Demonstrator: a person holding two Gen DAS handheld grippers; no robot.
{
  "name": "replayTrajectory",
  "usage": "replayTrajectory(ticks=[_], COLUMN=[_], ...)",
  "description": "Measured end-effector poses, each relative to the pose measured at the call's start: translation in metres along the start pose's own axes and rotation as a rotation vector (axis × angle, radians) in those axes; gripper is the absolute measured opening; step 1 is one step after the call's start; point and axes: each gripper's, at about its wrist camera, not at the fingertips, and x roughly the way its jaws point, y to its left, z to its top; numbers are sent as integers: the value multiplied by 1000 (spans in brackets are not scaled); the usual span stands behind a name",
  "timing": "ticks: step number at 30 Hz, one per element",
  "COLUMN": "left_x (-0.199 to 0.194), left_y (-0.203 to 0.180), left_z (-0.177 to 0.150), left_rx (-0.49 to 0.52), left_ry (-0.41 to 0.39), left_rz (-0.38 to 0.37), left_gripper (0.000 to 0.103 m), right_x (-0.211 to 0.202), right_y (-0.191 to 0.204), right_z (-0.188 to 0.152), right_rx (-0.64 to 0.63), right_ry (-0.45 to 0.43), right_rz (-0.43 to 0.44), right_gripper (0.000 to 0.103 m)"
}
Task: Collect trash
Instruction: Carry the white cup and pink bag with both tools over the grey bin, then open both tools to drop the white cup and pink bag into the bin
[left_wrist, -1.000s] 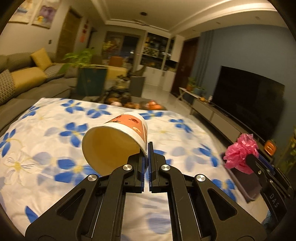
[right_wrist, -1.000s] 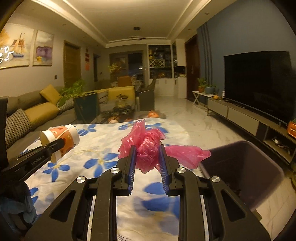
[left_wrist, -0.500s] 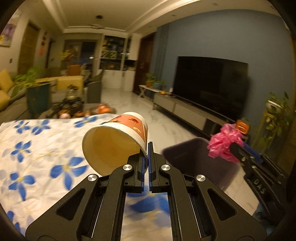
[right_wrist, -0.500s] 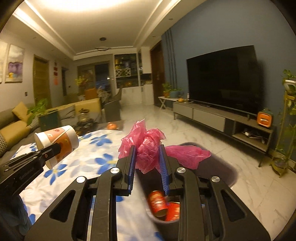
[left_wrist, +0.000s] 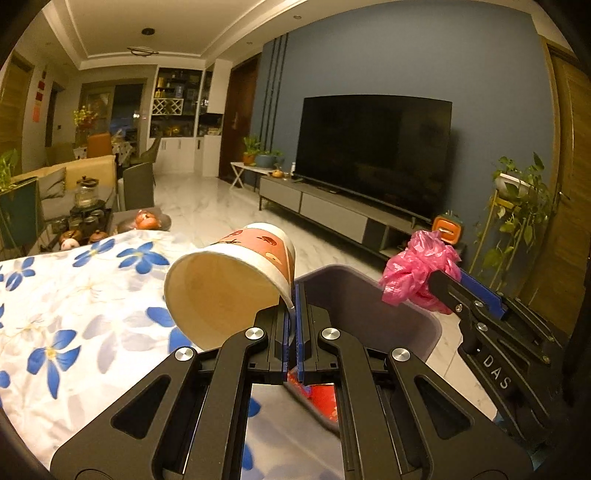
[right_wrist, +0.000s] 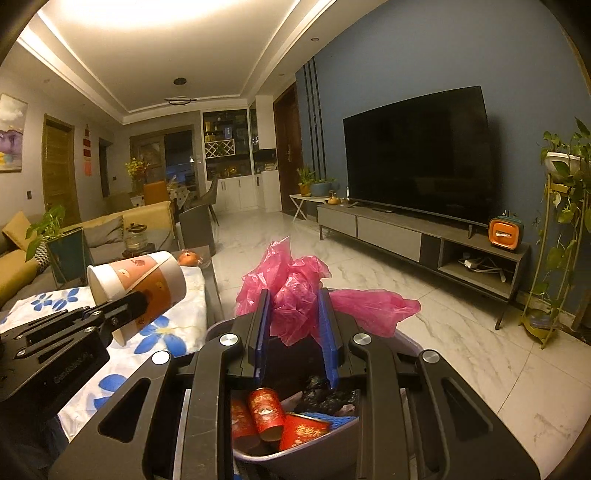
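Above the grey plastic trash bin (right_wrist: 410, 338), a crumpled pink plastic bag (right_wrist: 295, 291) is clamped by the right gripper (right_wrist: 293, 328). Beside it, an orange-patterned paper cup (left_wrist: 236, 277) is pinched at the rim by the left gripper (left_wrist: 293, 314); released early, over the bin's edge, it may miss.

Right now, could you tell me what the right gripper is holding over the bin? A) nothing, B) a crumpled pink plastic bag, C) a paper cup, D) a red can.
B: the right gripper is shut on the crumpled pink plastic bag above the grey trash bin, which holds red cans; the paper cup is pinched by the left gripper.
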Motion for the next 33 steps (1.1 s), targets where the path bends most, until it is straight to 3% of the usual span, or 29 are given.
replayTrajectory(ticks=[11, 13, 16, 17, 18, 23, 28, 33], left_x=[21, 23, 28, 29, 28, 22, 3, -27], left_y=[-20, -22, -20, -18, -13, 7, 25, 40], left_z=[4, 4, 2, 1, 0, 1, -4, -15], left_rx=[20, 29, 26, 21, 7, -41, -64, -34], left_ry=[-24, -25, -19, -18, -25, -28, -27, -29], left_rz=[-103, -108, -111, -108, -101, -33, 69, 199], left_gripper=[2, 4, 27, 45, 52, 73, 86, 95], right_x=[11, 13, 16, 18, 20, 15, 2, -11], right_y=[-4, -7, -10, -12, -13, -14, -8, 7], right_z=[0, 1, 0, 0, 1, -3, -3, -6], right_rx=[17, 18, 35, 36, 36, 45, 34, 3], right_ry=[8, 7, 15, 22, 26, 39, 35, 64], right_rz=[0, -8, -12, -15, -19, -35, -50, -34], right_gripper=[27, 34, 43, 44, 46, 53, 82, 93])
